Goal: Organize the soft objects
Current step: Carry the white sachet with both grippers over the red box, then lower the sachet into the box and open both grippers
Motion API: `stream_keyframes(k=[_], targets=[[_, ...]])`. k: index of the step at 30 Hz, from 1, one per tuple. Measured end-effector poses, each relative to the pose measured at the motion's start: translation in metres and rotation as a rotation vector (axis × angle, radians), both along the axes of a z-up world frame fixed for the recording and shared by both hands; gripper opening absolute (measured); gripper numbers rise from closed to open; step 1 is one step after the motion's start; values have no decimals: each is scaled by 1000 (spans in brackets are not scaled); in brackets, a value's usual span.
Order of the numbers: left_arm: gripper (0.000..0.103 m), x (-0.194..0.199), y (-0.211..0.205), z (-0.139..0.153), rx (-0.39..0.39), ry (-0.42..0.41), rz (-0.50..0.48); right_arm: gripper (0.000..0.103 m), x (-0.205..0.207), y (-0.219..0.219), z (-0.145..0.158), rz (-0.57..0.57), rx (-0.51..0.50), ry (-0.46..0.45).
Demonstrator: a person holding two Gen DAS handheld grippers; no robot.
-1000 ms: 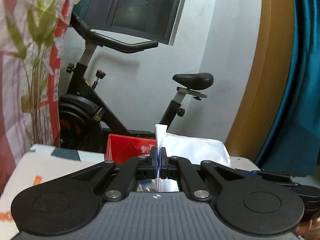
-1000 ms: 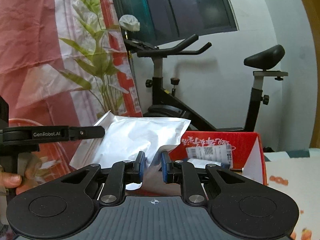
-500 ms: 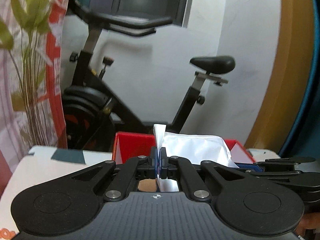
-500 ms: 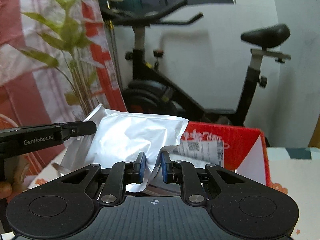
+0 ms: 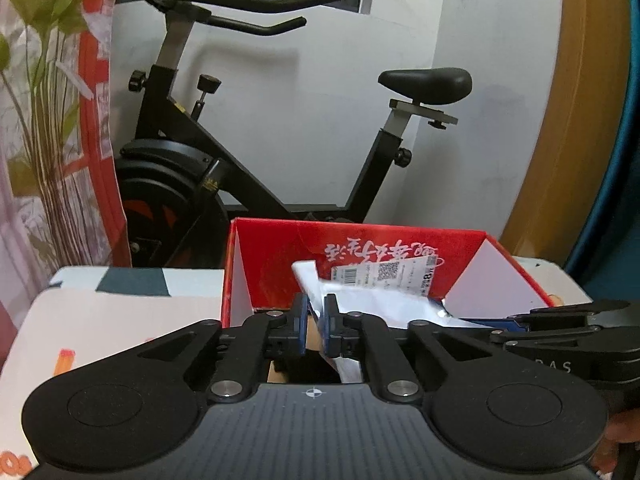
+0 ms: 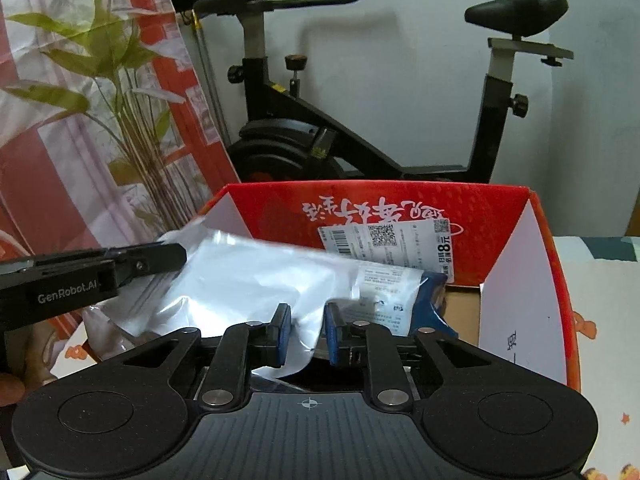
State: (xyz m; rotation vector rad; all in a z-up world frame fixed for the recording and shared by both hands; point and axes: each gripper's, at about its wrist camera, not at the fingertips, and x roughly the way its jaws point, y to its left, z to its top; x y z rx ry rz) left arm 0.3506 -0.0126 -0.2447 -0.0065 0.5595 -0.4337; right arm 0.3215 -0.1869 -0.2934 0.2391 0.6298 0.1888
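A: Silver pouch – where's it at?
B: Over the open red box, lower end dipping inside, upper left corner past the box's left wall

A: Left gripper?
B: Jaws opening, small gap. Pouch edge sits btwn the blue pads, looks like it touches the right one only, not pinched

A: Right gripper?
B: Also opening, gap a bit wider. Crinkled foil hangs btwn its pads, pads not pressing it

A: How's the pouch look?
B: Shiny, wrinkled, soft. White printed label on its right part, w/ smth dark blue just beside it, can't tell what

A: Count?
B: 1 pouch, 1 box w/ 1 barcode sticker, 2 grippers. Exercise bike behind, patterned table under the box
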Motion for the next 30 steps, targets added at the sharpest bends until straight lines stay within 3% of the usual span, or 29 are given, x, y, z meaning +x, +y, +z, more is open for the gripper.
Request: stream_keyframes(k=[3, 5, 7, 9, 12, 13, 22, 30], targets=[[23, -6, 2, 0, 12, -6, -3, 24, -6, 3, -1, -3, -30, -12], [35, -13, 3, 3, 19, -23, -1, 26, -9, 2, 2, -8, -27, -27], [56, -20, 4, 6, 30, -46, 6, 35, -14, 3, 6, -16, -39, -39], [65, -24, 4, 10, 33, -58, 9, 41, -20, 4, 11, -24, -54, -54], [82, -33, 6, 15, 29, -64, 12, 70, -31, 3, 16, -39, -54, -78], [88, -37, 7, 17, 29, -73, 14, 72, -35, 3, 18, -46, -53, -89], [101, -72, 16, 26, 28, -84, 35, 102, -74, -5, 31, -79, -30, -158], [103, -112, 23, 22, 31, -83, 56, 103, -115, -10, 35, -108, -35, -210]])
